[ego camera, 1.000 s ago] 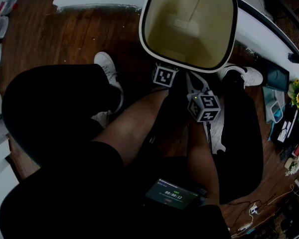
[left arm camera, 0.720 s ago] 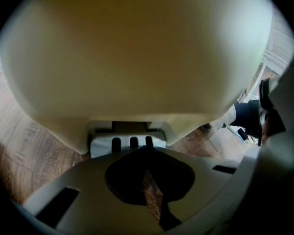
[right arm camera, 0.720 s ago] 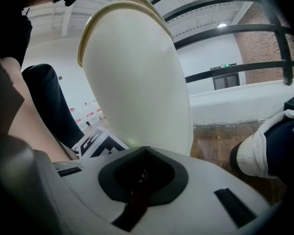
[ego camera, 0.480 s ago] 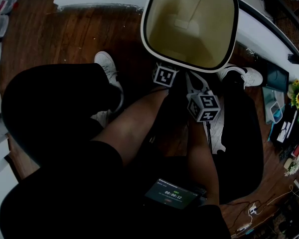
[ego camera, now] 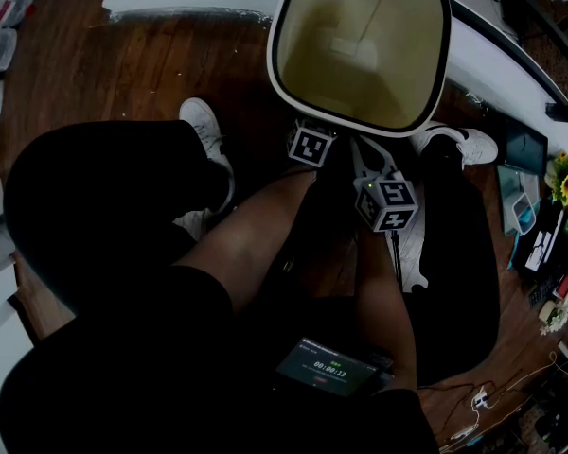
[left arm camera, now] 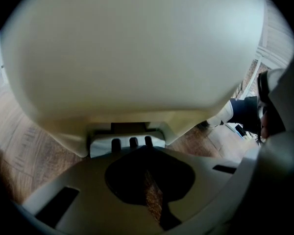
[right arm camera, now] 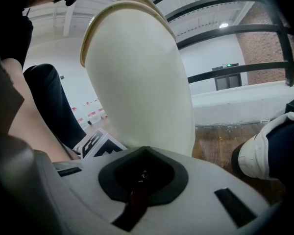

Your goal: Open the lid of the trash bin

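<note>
Trash bin (ego camera: pixel 360 55) stands on the wood floor (ego camera: pixel 123 64) directly ahead, its beige inside facing the head view. Lid itself cannot be told apart.

Left gripper (left arm camera: pixel 147 153): jaws closed to a thin slit with floor showing through, holding nothing. The bin's white wall fills the left gripper view, and a ribbed cream tab (left arm camera: pixel 131 142) sits just beyond the tips.

Right gripper (right arm camera: pixel 143 155): jaws together, empty, close beside the bin wall.

Both grippers are low at the bin's near side, between the person's legs.

Surroundings:
- 2 white shoes, one (ego camera: pixel 201 123) left of the bin, one (ego camera: pixel 466 144) right
- 1 lit screen (ego camera: pixel 327 368) on the lap
- 1 bunch of yellow flowers (ego camera: pixel 564 177) at the right edge
</note>
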The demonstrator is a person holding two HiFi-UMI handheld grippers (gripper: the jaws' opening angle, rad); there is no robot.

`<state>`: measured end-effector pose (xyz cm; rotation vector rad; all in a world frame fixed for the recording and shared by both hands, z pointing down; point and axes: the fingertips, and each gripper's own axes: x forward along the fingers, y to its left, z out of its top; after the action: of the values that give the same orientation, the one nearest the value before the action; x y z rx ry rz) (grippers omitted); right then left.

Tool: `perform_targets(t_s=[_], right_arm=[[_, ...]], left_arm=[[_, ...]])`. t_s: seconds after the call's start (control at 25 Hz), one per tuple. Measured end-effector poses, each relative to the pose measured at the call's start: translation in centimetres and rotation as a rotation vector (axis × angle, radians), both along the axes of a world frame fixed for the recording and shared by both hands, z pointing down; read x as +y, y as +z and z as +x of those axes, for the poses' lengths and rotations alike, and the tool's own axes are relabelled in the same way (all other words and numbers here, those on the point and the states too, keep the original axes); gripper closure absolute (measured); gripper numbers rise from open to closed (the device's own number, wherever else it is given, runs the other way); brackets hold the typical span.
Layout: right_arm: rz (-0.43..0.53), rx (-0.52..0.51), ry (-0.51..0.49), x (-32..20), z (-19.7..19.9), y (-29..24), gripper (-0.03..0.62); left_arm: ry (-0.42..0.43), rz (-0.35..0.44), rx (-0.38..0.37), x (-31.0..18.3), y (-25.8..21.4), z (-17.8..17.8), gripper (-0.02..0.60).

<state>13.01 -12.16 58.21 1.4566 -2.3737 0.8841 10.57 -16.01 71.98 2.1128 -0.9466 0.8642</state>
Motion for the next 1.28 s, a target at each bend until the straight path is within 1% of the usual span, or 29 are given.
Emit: perform_targets(t_s=[0.16, 0.6, 0.72, 0.8, 0.92, 1.04, 1.16, 1.28], right_arm=[[0.004, 0.016, 0.000, -0.1, 0.1, -0.2, 0.566], [-0.005, 0.006, -0.003, 0.1, 0.0, -0.2, 0.566], [-0.002, 0.006, -0.004, 0.0, -0.1, -0.3, 0.566], [-0.003, -0.007, -0.005, 0.0, -0.3, -0.3, 0.566], [-0.003, -0.014, -0.005, 0.1, -0.4, -0.3, 0.566], [0.003, 0.016, -0.005, 0.0, -0.2, -0.3, 0.566], [0.004, 0.004, -0.005, 0.1, -0.4, -0.5, 0.566], [0.007, 0.004, -0.006, 0.1, -0.4, -0.7, 0.566]], left_arm=[[0.001, 0.014, 0.009, 0.0, -0.2, -0.1, 0.551], [-0.002, 0.043, 0.016, 0.1, -0.4, -0.2, 0.551], [-0.004, 0.060, -0.005, 0.2, 0.5, -0.9, 0.551], [-0.010, 0.067, 0.004, 0.2, 0.4, -0.9, 0.551], [-0.002, 0.078, 0.039, 0.1, -0.9, -0.4, 0.551], [0.007, 0.090, 0.029, 0.2, -0.6, -0.7, 0.551], [0.016, 0.109, 0.024, 0.3, -0.6, -0.7, 0.551], [0.016, 0.124, 0.043, 0.2, -1.3, -0.3, 0.551]])
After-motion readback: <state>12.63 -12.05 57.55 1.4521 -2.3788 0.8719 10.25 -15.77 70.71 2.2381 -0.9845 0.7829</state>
